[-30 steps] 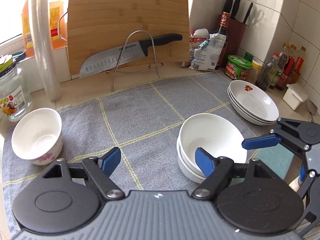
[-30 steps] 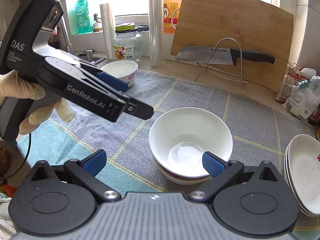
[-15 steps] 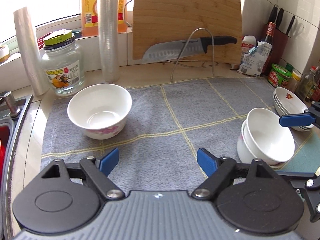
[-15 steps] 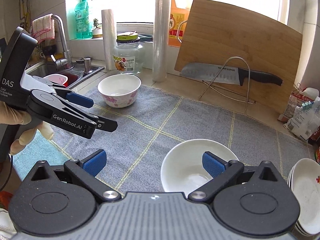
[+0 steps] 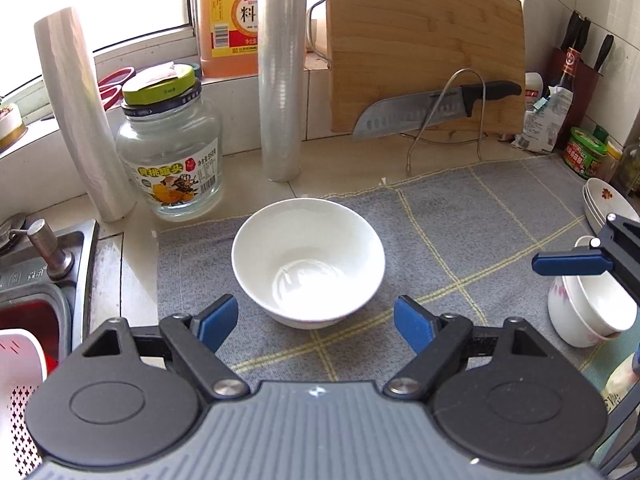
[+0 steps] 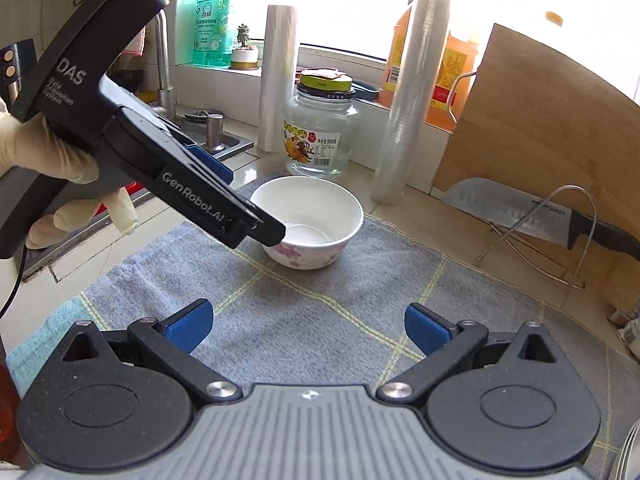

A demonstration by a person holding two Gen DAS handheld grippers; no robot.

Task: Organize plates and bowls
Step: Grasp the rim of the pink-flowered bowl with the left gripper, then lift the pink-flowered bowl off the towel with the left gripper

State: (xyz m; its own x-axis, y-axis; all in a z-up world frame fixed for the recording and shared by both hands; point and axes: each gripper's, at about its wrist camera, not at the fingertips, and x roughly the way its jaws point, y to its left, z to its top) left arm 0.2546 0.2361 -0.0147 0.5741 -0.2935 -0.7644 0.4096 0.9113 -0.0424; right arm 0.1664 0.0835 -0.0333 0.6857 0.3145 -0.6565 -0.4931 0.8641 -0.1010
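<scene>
Progress, judged from the lay of things: partly done.

- Done so far, it seems: two bowls nested (image 5: pixel 588 312) at the right end of the grey mat (image 5: pixel 460 216), and a stack of shallow plates (image 5: pixel 604 200) beyond them near the sauce jars. In the right wrist view only a sliver of the plates' rim shows at the lower right corner.
- Left to do: one lone bowl (image 5: pixel 308 260) with a pink flower pattern sits upright on the left part of the mat, just in front of the glass jar (image 5: pixel 172 148) and the roll of cling film (image 5: pixel 280 80), well apart from the nested pair. It looks empty.
- Left tongs (image 5: pixel 316 320): open, nothing between the blue pads, with the jaws having just spread a little wider. They point down at the lone bowl, which sits just ahead of the tips and is not gripped. From the right wrist view one finger's tip overlaps the near rim; contact cannot be told.
- Right tongs (image 6: pixel 306 324): open and empty, above bare mat, the lone bowl ahead of them.
- Gloved hand (image 6: pixel 56 184) holds the left tool.

Judgement: the step in hand is the pick-up of the last bowl; after that it wants carrying across to the nested pair. No other loose dishes show on the counter (image 5: pixel 340 160).
</scene>
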